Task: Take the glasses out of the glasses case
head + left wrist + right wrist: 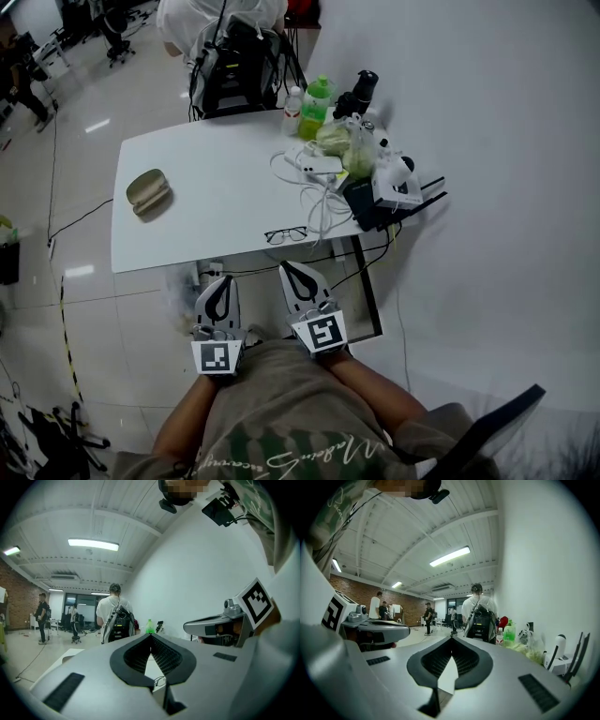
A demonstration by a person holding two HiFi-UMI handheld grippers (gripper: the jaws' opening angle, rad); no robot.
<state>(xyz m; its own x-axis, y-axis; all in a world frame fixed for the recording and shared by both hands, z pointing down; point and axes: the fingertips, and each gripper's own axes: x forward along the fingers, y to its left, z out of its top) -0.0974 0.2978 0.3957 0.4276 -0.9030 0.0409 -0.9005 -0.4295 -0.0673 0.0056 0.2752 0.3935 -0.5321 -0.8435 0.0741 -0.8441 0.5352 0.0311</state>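
The black-framed glasses (285, 234) lie unfolded on the white table (206, 159), close to its near edge. The olive glasses case (148, 190) rests apart from them on the table's left part, and looks closed. Both grippers hang below the near edge, close to my body and well short of either object. My left gripper (221, 281) is shut with nothing in it, and so is my right gripper (296, 269). In the left gripper view the tips (150, 636) meet, and the glasses (159, 680) show small through the gap behind them. The right gripper's tips (451, 639) also meet.
The table's right end is crowded: a green bottle (317, 101), a small clear bottle (292, 108), a plastic bag (342, 141), white cables (317, 192) and black and white devices (384, 187). A person with a backpack (234, 52) stands at the far end.
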